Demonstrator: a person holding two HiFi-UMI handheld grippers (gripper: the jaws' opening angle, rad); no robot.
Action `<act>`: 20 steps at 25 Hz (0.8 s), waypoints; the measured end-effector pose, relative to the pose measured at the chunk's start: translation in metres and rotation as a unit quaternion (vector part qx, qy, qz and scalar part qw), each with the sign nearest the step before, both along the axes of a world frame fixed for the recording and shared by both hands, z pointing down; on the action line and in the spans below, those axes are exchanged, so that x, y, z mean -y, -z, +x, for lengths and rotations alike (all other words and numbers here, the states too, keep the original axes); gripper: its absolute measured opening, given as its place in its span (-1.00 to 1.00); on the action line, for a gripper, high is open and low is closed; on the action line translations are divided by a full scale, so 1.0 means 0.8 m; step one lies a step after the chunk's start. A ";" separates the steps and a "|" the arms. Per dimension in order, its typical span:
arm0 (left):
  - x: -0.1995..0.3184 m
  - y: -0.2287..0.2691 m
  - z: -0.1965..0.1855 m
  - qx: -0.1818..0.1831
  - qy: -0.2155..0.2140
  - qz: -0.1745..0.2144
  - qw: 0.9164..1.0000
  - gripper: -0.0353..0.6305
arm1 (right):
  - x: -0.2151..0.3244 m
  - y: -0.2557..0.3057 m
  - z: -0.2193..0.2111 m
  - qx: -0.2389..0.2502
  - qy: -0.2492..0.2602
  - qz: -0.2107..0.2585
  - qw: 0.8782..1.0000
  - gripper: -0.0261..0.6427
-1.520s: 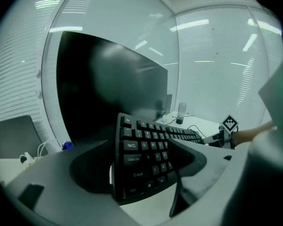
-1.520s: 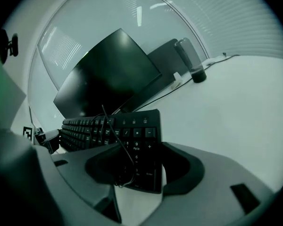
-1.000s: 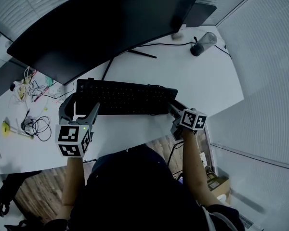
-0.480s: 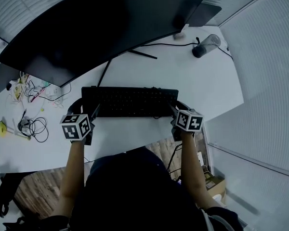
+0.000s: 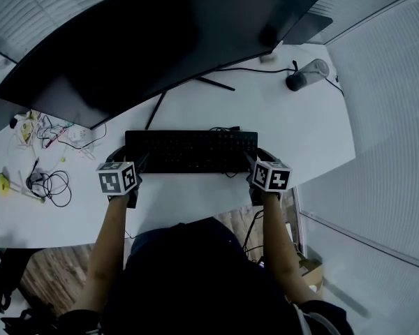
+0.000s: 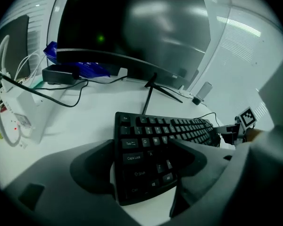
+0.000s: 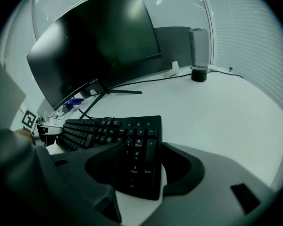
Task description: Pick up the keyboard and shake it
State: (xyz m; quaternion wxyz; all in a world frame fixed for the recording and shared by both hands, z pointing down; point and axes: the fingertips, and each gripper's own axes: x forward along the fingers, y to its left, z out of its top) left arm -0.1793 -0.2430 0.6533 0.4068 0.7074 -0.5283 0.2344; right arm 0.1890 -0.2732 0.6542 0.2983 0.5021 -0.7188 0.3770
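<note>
A black keyboard (image 5: 190, 151) stretches level across the white desk (image 5: 195, 110) in front of the monitor, held at both ends. My left gripper (image 5: 128, 158) is shut on its left end; in the left gripper view one jaw lies over the keys and the other behind the edge of the keyboard (image 6: 151, 149), with my left gripper (image 6: 144, 161) clamping it. My right gripper (image 5: 257, 156) is shut on the number-pad end. In the right gripper view the keyboard (image 7: 108, 128) runs off to the left from my right gripper (image 7: 144, 161). The keyboard seems to hang just above the desk.
A large curved monitor (image 5: 160, 40) on a thin-legged stand (image 5: 216, 84) fills the back of the desk. A dark tumbler (image 5: 306, 74) stands at the back right. Tangled cables (image 5: 45, 180) and small items lie at the left. The desk's front edge is close to the person's body.
The keyboard's left end, raised and tilted toward the camera a second ago, has come down and away with the left gripper, so the keyboard now lies level. The right gripper has barely shifted.
</note>
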 end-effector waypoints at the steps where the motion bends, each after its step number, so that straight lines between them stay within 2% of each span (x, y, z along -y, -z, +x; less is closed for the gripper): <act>1: 0.001 0.000 0.000 0.001 0.000 0.001 1.000 0.24 | 0.001 0.001 0.000 -0.004 0.001 0.005 1.000 -0.19; 4: 0.000 0.001 0.002 0.005 -0.002 0.003 1.000 0.24 | -0.002 0.011 -0.002 -0.027 0.007 0.025 0.999 -0.19; 7: -0.006 0.016 0.000 0.030 0.003 0.022 0.999 0.24 | -0.014 0.031 -0.020 -0.029 0.023 0.048 0.998 -0.09; 11: -0.013 0.057 -0.001 0.058 0.009 0.085 0.995 0.24 | -0.031 0.075 -0.040 -0.045 0.042 0.107 0.992 -0.06; 14: -0.012 0.116 0.011 0.061 0.001 0.161 0.985 0.19 | -0.038 0.120 -0.055 -0.037 0.041 0.165 0.985 -0.07; 15: -0.009 0.140 0.017 0.059 -0.005 0.194 0.979 -0.08 | -0.037 0.138 -0.059 -0.034 0.038 0.189 0.981 -0.17; 16: -0.006 0.165 0.024 0.056 -0.011 0.227 0.972 -0.47 | -0.036 0.158 -0.063 -0.033 0.035 0.214 0.976 -0.48; 17: -0.003 0.189 0.031 0.054 -0.018 0.256 0.965 -0.64 | -0.034 0.177 -0.067 -0.032 0.033 0.238 0.970 -0.68; 20: -0.001 0.257 0.053 0.057 -0.038 0.326 0.943 -0.79 | -0.029 0.235 -0.081 -0.025 0.034 0.299 0.953 -0.79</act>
